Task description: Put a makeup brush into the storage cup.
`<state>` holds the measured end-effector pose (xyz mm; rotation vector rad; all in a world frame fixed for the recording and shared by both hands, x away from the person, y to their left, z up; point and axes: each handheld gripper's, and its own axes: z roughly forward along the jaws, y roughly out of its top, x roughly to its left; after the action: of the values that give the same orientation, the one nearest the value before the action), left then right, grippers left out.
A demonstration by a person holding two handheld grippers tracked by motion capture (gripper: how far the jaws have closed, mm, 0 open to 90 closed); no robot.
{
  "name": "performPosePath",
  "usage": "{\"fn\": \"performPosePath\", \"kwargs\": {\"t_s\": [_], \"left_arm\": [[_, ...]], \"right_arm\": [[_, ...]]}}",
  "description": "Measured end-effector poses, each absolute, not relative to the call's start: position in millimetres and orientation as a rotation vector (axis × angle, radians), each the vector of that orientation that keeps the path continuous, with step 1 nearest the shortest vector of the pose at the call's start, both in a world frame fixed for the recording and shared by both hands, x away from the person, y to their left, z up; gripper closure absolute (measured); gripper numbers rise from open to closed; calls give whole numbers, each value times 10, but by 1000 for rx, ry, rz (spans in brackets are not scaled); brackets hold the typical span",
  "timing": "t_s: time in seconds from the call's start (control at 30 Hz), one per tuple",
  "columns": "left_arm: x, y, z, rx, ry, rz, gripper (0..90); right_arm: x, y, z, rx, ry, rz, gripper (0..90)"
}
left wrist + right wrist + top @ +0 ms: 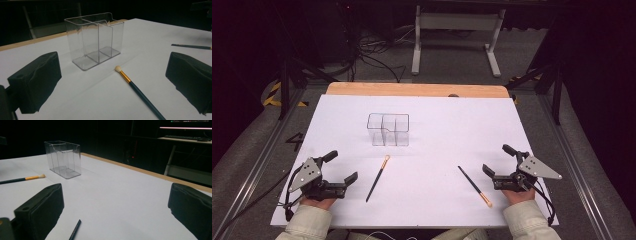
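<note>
A clear plastic organiser (388, 129) with several compartments stands upright and empty on the white table cover (437, 115); it also appears in the left gripper view (95, 40) and the right gripper view (63, 158). A dark-handled brush (378, 178) with a gold ferrule lies left of centre, its tip toward the organiser (136, 88) (21, 179). A second brush (474, 186) lies right of centre, its bristle end toward the person (191, 46) (75, 230). My left gripper (340, 167) rests open left of the first brush. My right gripper (497, 159) rests open right of the second brush.
The white cover ends at a wooden table edge (417, 89) at the back. Beyond it stand a white desk frame (457, 37) and cables on the floor. Metal rails (262, 150) run along both sides of the table.
</note>
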<state>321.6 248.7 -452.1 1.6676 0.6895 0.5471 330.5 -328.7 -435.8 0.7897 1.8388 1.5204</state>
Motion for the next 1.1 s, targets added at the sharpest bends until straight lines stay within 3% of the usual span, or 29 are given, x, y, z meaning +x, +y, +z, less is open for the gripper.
{"fn": "performPosePath", "kwargs": {"t_s": [1.1], "left_arm": [[3317,1814,-4261,1733,617,439,23]], "right_arm": [[3317,-3283,-4370,799,1857,1509,11]]}}
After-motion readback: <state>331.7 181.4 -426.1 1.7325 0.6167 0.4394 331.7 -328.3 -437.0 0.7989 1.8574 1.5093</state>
